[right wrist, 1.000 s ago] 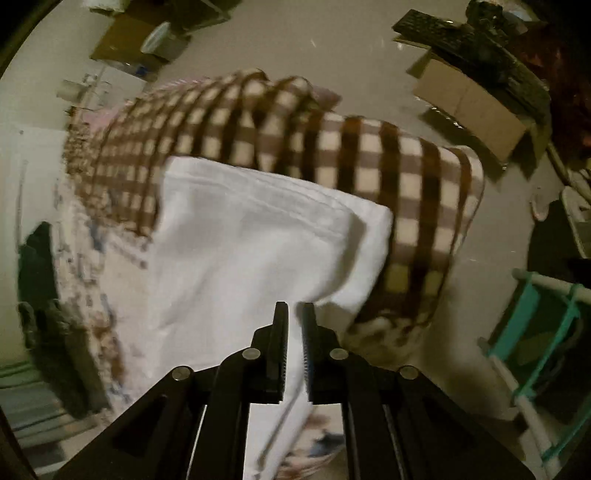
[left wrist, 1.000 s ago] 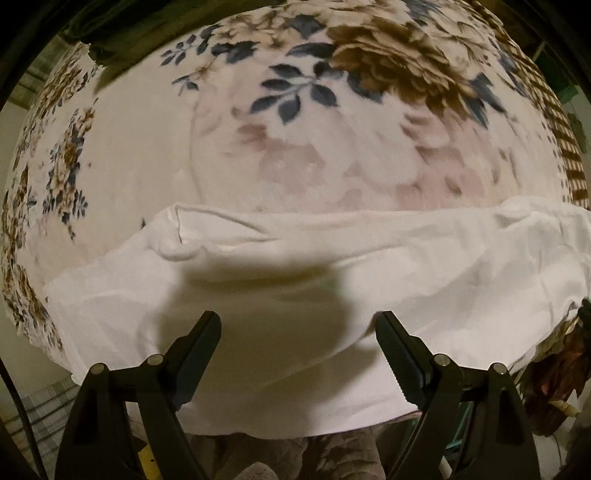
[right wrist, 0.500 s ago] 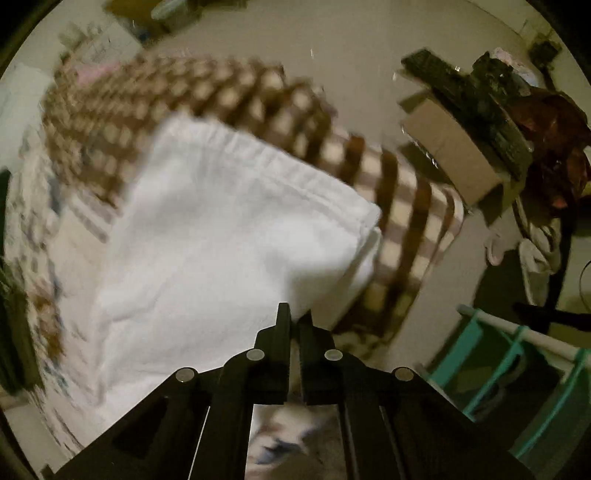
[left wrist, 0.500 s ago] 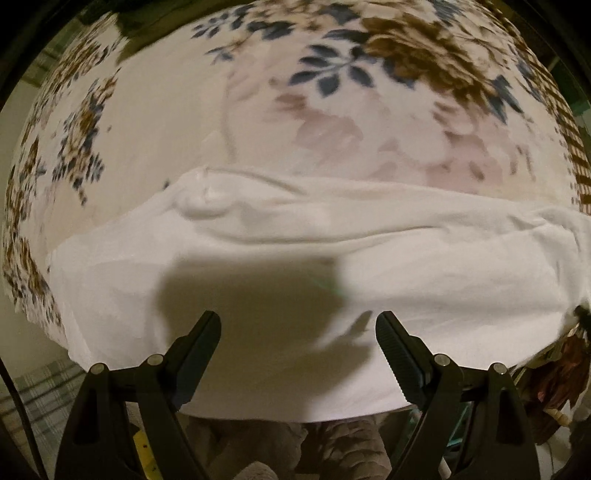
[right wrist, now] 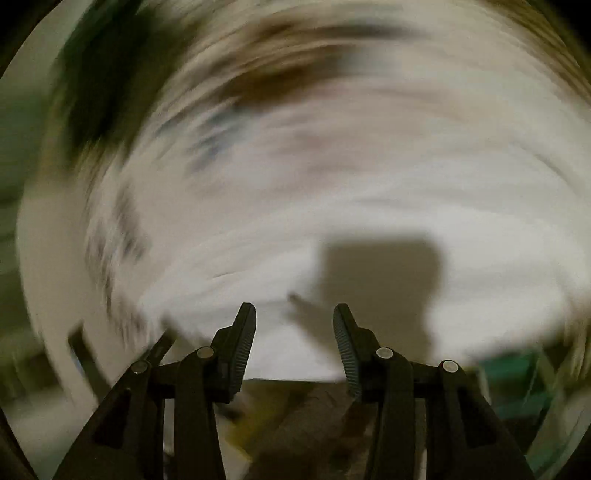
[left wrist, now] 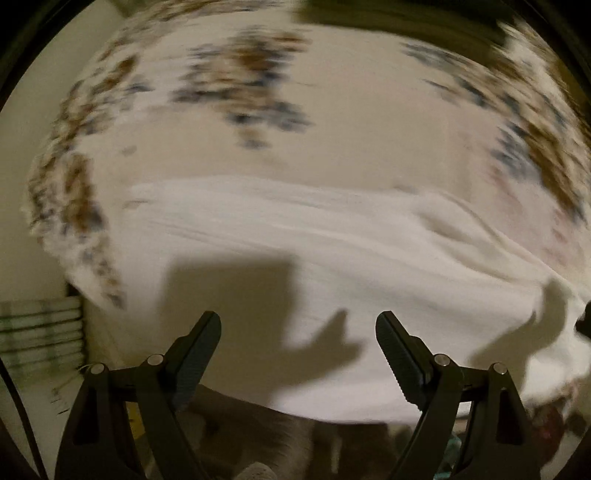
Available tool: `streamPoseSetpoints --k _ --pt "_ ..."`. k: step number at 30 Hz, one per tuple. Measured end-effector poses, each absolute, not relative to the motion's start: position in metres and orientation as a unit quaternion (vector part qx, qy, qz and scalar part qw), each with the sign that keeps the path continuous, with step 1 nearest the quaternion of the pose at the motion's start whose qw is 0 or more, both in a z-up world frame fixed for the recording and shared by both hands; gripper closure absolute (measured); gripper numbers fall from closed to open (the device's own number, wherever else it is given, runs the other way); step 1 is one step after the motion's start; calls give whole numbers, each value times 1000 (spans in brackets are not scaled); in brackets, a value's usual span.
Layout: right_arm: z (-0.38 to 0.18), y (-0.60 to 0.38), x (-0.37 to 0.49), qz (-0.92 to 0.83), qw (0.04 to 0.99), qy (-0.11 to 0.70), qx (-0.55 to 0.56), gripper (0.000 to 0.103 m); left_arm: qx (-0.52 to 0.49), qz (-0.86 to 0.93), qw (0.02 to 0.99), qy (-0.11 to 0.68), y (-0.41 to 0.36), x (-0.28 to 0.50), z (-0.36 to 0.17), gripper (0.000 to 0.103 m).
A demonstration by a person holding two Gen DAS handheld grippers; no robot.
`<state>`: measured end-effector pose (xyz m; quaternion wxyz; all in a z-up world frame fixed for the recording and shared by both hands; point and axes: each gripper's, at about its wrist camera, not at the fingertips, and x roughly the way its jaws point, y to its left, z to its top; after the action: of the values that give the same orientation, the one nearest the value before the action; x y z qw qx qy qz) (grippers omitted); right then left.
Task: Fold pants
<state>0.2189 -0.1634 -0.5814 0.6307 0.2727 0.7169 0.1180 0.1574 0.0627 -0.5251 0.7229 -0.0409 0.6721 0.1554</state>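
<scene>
The white pants (left wrist: 332, 266) lie flat across the near edge of a floral blanket, blurred by motion in the left wrist view. My left gripper (left wrist: 298, 332) is open and empty, hovering over the pants' near edge. The right wrist view is heavily blurred; the white pants (right wrist: 369, 229) fill its middle. My right gripper (right wrist: 294, 325) is open and empty above the cloth, and its shadow falls on the fabric.
The floral blanket (left wrist: 332, 122) covers the bed beyond the pants. A dark cloth (left wrist: 399, 16) lies at its far edge. The bed's near edge drops to the floor below both grippers. A teal frame (right wrist: 517, 384) is at the right.
My right gripper has opened and swung left, from the checked blanket end to over the pants. My left gripper has stayed open and shifted left along the pants.
</scene>
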Motion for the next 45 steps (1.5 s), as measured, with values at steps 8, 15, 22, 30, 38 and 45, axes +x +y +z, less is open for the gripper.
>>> streamPoseSetpoints --k 8,15,22,30,38,45 --pt "-652 78 311 246 550 794 -83 68 -59 208 701 679 170 158 -559 17" --pt "-620 50 362 174 629 755 -56 103 -107 209 681 694 201 148 -581 17" --pt "-574 -14 327 129 646 750 60 46 -151 213 687 678 209 108 -553 17" --pt "-646 -124 130 -58 558 770 305 35 -235 233 621 711 222 49 -600 17" --pt "-675 -137 89 -71 562 779 269 94 -144 222 633 727 199 58 -608 17" --pt "-621 -247 58 -90 616 662 418 57 -39 135 712 688 88 93 -530 15"
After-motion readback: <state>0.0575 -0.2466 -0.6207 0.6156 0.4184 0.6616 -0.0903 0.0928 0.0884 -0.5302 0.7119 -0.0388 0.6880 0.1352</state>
